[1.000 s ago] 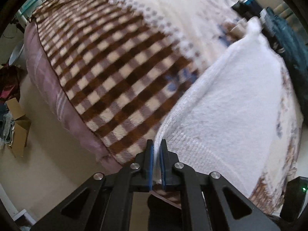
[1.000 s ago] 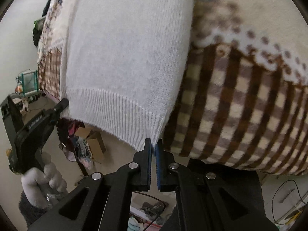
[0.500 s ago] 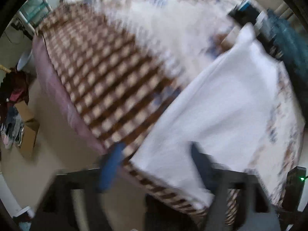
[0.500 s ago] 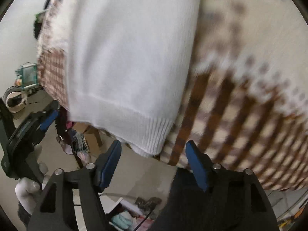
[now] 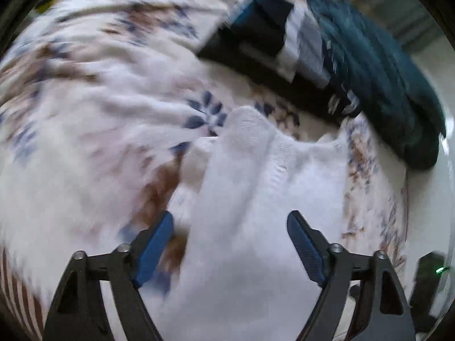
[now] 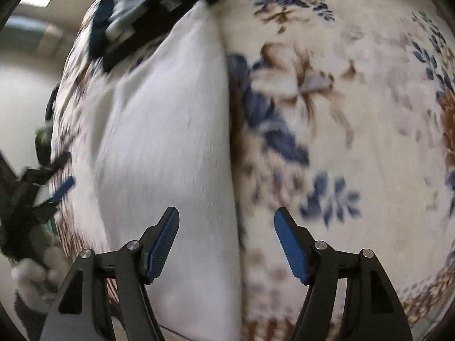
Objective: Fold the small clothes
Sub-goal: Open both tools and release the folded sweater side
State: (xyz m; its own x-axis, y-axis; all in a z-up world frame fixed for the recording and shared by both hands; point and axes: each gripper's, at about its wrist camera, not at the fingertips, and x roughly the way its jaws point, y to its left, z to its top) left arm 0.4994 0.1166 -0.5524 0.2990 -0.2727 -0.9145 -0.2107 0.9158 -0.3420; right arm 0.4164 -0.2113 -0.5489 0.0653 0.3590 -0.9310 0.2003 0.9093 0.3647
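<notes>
A white knitted garment (image 5: 256,199) lies flat on a floral blanket (image 5: 85,99), its far end with a folded sleeve pointing away. My left gripper (image 5: 229,244) is open and empty, its blue pads spread above the garment's body. In the right wrist view the same garment (image 6: 170,142) runs lengthwise, and my right gripper (image 6: 226,238) is open and empty over its right edge. The left gripper (image 6: 45,193) shows blurred at that view's left edge.
A stack of dark folded clothes (image 5: 270,37) and a teal fleece item (image 5: 384,79) lie beyond the garment's far end; the stack also shows in the right wrist view (image 6: 136,20). The blanket (image 6: 355,113) spreads to the right. A black device with a green light (image 5: 429,272) sits at the right.
Both grippers have opened and let go of the garment's ribbed hem. They have moved forward over the garment, away from the bed's edge; the checked border has dropped out of view.
</notes>
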